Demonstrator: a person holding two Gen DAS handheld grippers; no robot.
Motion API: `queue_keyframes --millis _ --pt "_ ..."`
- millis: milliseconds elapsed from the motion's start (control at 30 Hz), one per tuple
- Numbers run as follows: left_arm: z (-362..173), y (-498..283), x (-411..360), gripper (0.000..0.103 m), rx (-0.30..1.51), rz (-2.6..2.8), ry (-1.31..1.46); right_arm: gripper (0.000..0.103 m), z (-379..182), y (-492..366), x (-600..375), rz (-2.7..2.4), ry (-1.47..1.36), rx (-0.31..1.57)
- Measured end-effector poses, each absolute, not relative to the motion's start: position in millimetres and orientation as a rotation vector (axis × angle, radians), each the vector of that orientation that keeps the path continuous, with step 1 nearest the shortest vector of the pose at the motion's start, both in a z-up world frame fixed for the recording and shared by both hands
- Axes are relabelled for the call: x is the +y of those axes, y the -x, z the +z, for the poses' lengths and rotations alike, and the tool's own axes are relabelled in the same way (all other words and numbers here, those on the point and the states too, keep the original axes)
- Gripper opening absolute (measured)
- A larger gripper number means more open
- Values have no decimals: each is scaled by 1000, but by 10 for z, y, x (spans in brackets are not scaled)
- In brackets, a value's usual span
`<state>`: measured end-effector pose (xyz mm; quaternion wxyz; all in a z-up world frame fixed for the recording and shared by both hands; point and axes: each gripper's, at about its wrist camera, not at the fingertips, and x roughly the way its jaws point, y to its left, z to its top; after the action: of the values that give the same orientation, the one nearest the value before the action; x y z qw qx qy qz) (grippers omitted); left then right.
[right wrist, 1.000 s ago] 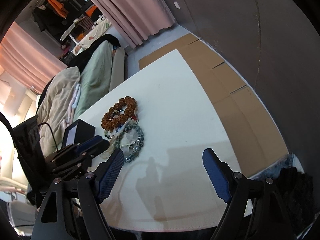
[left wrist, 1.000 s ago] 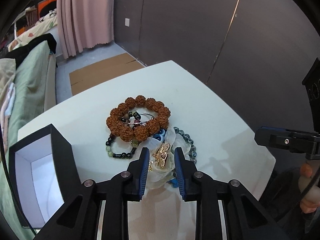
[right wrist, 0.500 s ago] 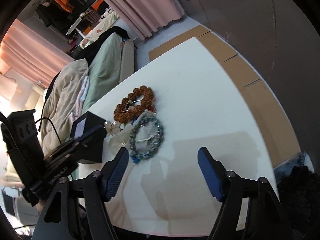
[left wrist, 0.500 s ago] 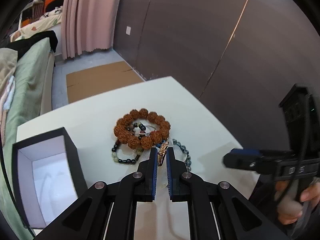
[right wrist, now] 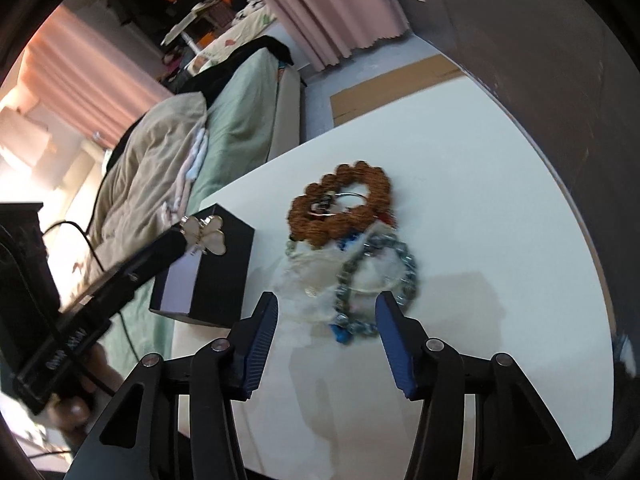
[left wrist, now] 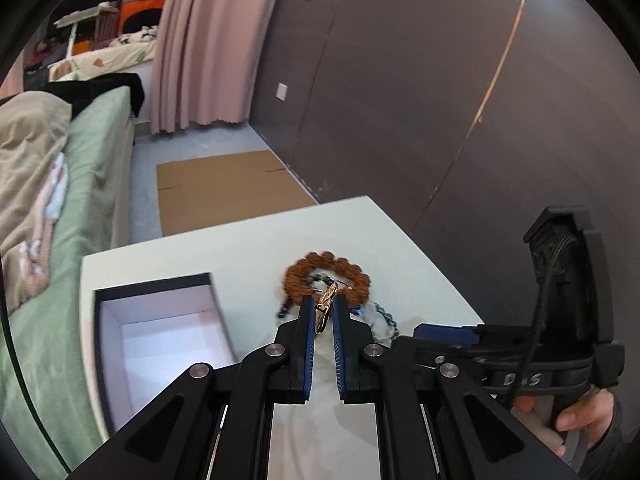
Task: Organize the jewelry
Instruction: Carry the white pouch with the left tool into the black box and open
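Between the left gripper's (left wrist: 323, 311) clamped jaws sits the butterfly brooch (right wrist: 205, 235), gold-rimmed with cream wings, now lifted off the pile and carried over the open black box (left wrist: 160, 332) to its left. Ahead of the right gripper (right wrist: 327, 330), jaws spread, lie the bead bracelets (right wrist: 340, 208).

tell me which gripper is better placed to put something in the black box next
Left. The left gripper is already shut on the butterfly brooch, held up beside the open black box. The right gripper is open, holding nothing, over the blue-grey bead bracelet.
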<state>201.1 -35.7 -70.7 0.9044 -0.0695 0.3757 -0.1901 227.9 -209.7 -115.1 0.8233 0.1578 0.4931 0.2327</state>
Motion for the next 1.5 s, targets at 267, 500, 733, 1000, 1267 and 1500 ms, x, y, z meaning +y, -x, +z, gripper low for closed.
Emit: queue_keyframes --millis 267,500,733,1000,1267,1500 --pt "-633 -1955 9 9 750 -341 183 53 -1109 -2401 -1730 493 -192 1028" --pt "-653 -1903 239 9 750 -295 195 53 -1190 -2562 -1559 434 -59 1046" --pt "-590 -1853 379 9 732 -293 226 3 -1097 -2617 -1548 425 -22 1032" --pt "-507 -1813 494 9 705 -291 259 3 -501 -2531 -1672 490 -101 909" --pt "-567 -1904 527 9 761 -283 316 3 -53 -2574 -1477 567 -134 826" --pt "-580 -1936 666 72 770 -244 380 3 44 -2624 -1152 658 -157 830"
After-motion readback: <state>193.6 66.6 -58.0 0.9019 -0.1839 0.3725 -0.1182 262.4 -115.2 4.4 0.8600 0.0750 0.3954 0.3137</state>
